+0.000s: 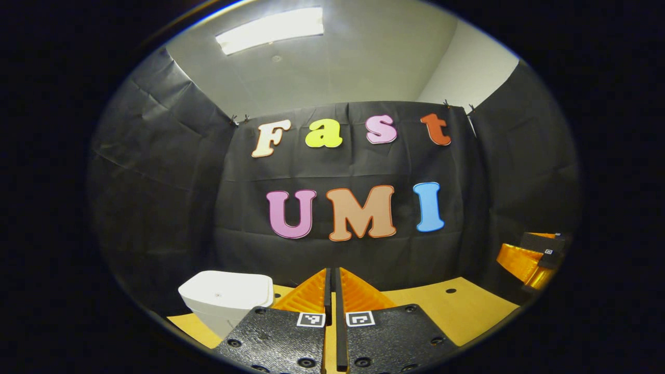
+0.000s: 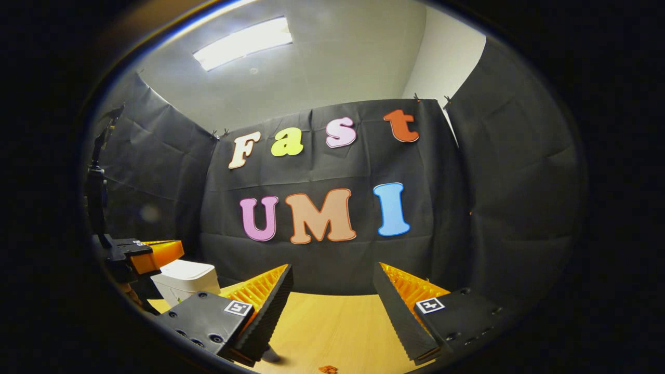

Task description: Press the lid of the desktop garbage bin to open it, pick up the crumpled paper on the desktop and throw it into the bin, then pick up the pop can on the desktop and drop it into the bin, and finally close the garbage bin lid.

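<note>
Left gripper [image 1: 333, 283]: fingers brought together, only a thin dark slit between them, nothing held in the slit. It points at the booth wall above the wooden tabletop [image 1: 452, 311].

Garbage bin [image 1: 227, 298]: white, lid down and flat. In the left gripper view it stands on the tabletop just left of the left gripper's fingers, slightly ahead of the finger mounts, not touching them.

Right gripper [image 2: 332, 278]: fingers spread wide apart, a broad stretch of bare tabletop showing between them, nothing gripped. It also faces the wall. In the left gripper view the right gripper appears far off to the right of the left gripper, raised above the table edge.

In the right gripper view the garbage bin sits to the left of the right gripper's left finger, farther back toward the wall. The left gripper hangs just left of the bin and a little above its lid; whether it touches the lid I cannot tell at this edge of the view.

Small orange-brown scrap [image 2: 328, 369] lies on the tabletop near the bottom of the right gripper view, between and below the right gripper's fingers; too small and cut off to identify.

Ceiling light panel [image 1: 270, 28] lit overhead.
</note>
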`<state>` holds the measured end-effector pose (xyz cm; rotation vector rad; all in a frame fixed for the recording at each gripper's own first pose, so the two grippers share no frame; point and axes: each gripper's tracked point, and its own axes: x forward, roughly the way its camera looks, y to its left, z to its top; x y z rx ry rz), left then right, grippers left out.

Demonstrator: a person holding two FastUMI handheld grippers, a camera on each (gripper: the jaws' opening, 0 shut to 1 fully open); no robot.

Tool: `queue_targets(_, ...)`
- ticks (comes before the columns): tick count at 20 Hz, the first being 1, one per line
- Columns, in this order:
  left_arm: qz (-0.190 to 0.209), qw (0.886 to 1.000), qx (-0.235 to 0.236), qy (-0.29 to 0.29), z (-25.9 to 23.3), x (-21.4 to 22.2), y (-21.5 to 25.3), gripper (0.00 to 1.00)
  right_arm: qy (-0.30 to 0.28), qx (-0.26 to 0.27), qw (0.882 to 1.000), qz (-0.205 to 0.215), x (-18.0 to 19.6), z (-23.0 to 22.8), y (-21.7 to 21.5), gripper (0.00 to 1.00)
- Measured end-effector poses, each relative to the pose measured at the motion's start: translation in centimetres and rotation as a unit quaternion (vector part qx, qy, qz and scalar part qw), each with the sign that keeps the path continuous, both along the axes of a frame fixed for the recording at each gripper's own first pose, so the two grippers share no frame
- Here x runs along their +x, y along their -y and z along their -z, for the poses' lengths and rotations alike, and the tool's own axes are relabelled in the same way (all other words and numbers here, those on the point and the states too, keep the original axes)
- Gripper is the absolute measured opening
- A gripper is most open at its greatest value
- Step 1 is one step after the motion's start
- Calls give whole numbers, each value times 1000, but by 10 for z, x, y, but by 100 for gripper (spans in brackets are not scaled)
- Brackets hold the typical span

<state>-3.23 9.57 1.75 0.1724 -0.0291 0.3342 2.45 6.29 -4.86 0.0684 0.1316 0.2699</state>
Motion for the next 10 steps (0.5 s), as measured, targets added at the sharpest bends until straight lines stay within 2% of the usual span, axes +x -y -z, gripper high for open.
queue_targets(4,-38,999,8,-3,1,-6,-44,3,-2,-2,1000,-8,0,2,-17,98)
queue_targets(5,-47,999,9,-4,2,-7,-55,0,-3,-2,1000,-8,1,2,-21,98)
queue_targets(8,-73,997,8,-8,6,-9,-91,0,-7,-3,1000,-3,1,6,-29,95)
queue_targets(10,-89,996,6,-12,12,-10,-114,0,-8,-5,1000,1,0,9,-34,98)
